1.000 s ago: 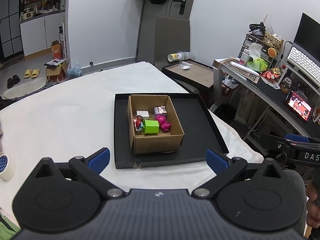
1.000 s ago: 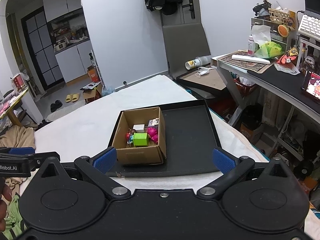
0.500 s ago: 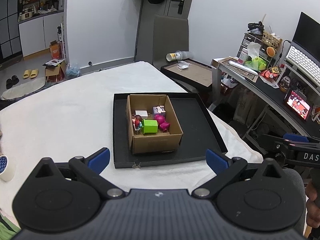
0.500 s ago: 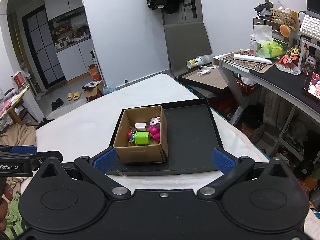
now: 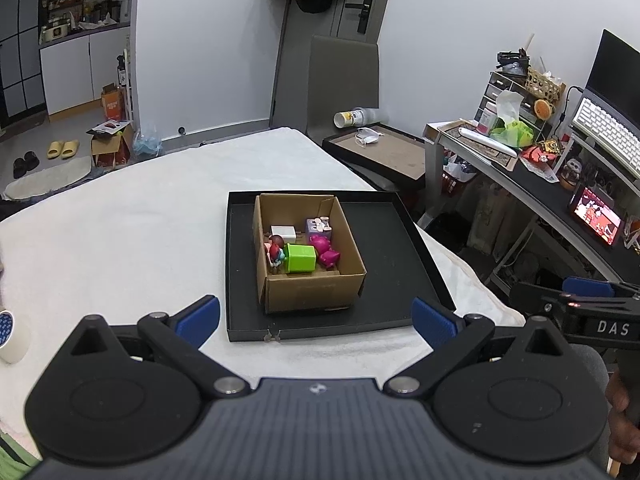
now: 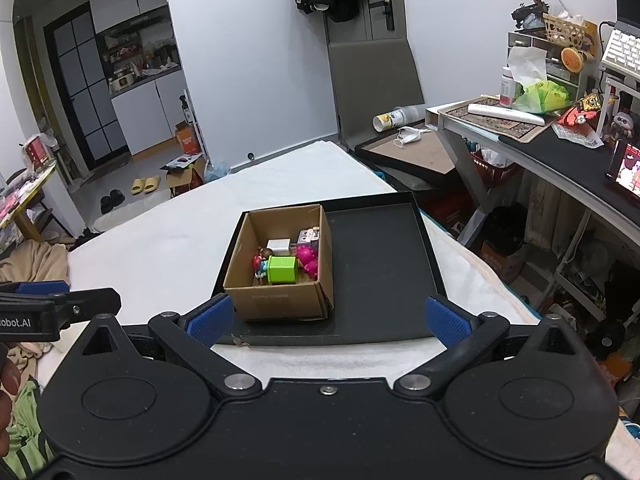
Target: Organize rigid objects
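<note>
Left wrist view: left gripper (image 5: pixel 316 316) spread wide, holding nothing; cardboard box (image 5: pixel 310 258) on the left part of the black tray (image 5: pixel 400 240) holds the green cube (image 5: pixel 301 258) and other small toys, placed as a second ago. Right wrist view: right gripper (image 6: pixel 328 318) likewise spread and empty, view barely shifted. Toys lie gathered; sorting may be done or pending.

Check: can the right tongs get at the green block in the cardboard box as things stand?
Probably yes. The right tongs are open and empty, the cardboard box is open-topped, and the green block lies exposed, though toys crowd both its sides.
</note>
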Action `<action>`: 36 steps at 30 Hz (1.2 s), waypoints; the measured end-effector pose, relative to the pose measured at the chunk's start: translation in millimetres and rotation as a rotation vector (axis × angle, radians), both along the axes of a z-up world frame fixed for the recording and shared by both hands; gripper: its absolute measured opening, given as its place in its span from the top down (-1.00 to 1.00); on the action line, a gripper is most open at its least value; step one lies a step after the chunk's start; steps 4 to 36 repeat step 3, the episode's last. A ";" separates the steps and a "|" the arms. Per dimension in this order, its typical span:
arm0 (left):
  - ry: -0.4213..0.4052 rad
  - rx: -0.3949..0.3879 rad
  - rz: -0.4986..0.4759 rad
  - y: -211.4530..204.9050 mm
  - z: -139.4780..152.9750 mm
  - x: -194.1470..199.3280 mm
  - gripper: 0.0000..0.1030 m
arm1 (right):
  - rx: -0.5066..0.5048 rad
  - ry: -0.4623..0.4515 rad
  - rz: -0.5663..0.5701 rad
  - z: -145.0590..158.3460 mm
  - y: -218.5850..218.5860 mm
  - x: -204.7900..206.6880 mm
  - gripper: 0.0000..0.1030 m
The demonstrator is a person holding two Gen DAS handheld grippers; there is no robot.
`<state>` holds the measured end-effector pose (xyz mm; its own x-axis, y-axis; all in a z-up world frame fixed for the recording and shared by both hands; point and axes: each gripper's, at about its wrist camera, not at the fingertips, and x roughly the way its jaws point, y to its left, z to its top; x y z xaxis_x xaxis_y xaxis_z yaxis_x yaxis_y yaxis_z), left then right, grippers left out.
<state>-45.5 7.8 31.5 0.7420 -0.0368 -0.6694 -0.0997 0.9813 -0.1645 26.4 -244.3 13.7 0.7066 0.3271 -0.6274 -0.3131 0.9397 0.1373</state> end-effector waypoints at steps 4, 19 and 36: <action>0.006 -0.007 -0.010 1.3 -3.5 2.1 -0.97 | -0.008 0.009 0.003 -3.2 2.4 1.3 -1.00; 0.006 -0.007 -0.010 1.3 -3.5 2.1 -0.97 | -0.008 0.009 0.003 -3.2 2.4 1.3 -1.00; 0.006 -0.007 -0.010 1.3 -3.5 2.1 -0.97 | -0.008 0.009 0.003 -3.2 2.4 1.3 -1.00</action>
